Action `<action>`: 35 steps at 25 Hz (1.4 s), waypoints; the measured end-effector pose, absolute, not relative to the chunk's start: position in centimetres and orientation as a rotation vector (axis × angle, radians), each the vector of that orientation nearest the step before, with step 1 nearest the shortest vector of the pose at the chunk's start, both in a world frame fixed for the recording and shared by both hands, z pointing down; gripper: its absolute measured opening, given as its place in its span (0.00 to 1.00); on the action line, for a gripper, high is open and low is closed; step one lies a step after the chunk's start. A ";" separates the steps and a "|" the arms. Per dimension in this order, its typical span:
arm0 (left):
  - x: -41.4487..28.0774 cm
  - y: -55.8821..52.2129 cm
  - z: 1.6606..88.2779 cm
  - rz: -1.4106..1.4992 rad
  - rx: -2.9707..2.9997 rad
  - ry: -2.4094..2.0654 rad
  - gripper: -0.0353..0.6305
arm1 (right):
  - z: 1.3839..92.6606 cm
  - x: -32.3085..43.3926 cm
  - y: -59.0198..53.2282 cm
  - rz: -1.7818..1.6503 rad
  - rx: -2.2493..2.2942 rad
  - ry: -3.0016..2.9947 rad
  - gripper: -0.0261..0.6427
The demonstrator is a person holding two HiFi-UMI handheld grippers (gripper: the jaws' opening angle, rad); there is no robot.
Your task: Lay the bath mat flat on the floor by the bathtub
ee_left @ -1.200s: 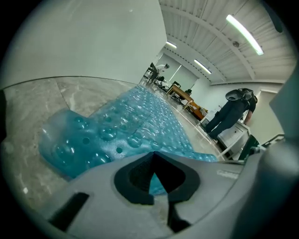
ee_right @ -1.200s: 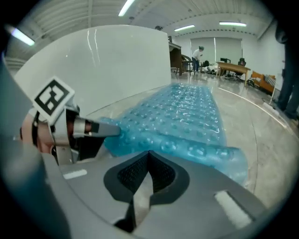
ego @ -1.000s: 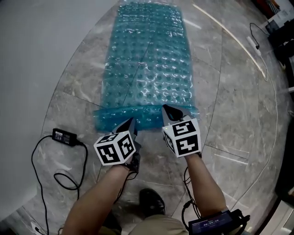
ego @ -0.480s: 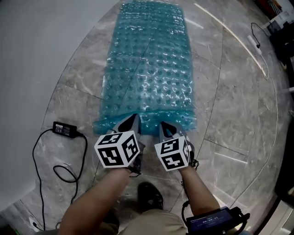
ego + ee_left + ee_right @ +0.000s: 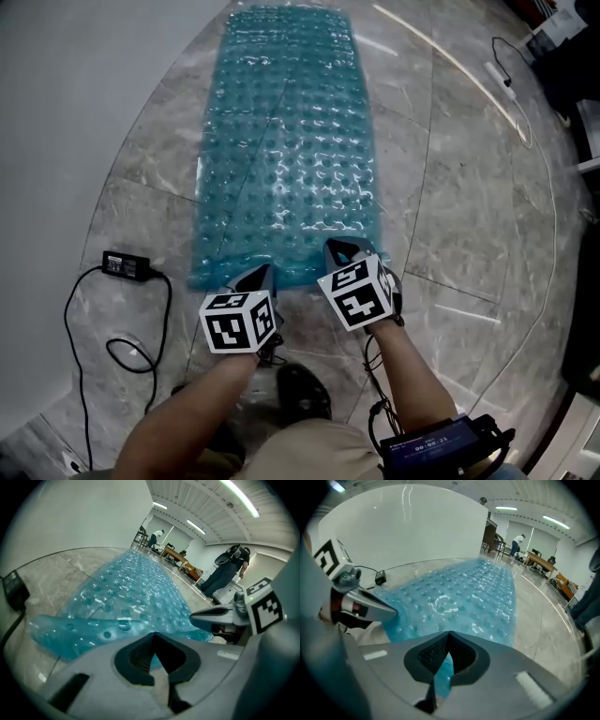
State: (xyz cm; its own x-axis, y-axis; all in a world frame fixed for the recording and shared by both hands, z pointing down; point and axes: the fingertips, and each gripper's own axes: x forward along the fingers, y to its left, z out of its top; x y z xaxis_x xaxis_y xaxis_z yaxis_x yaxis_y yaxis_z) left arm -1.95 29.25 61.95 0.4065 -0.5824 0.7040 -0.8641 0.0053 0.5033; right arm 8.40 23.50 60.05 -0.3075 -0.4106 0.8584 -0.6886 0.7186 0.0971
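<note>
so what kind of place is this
Likely a staged bathroom spot in an open office or lab: curved white wall, bath mat on marble floor, desks and strip lights beyond.

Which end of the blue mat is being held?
The near end of the mat: left gripper and right gripper pinch it; the far end lies free.

The bath mat is translucent blue plastic, glossy, studded with bumps and small holes. The floor is polished grey veined stone carrying bright reflected streaks. The bathtub wall is smooth, plain white. The left gripper and right gripper have matt grey plastic shells, with black ribbed lining inside the jaws.
</note>
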 end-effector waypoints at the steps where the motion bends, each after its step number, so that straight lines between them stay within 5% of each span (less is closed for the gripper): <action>1: -1.6 30.1 61.9 0.364 1.671 -1.278 0.06 | 61.0 8.6 24.1 0.370 0.826 -1.918 0.05; 7: 0.6 29.3 56.1 0.282 1.820 -1.191 0.06 | 61.5 9.4 28.5 0.381 0.837 -1.948 0.05; 21: -0.6 36.4 63.6 0.522 1.657 -1.103 0.06 | 61.4 9.3 32.4 0.358 0.853 -1.980 0.05; 35: 2.7 34.6 60.4 0.479 1.866 -1.158 0.06 | 63.7 10.1 35.3 0.505 0.826 -1.933 0.05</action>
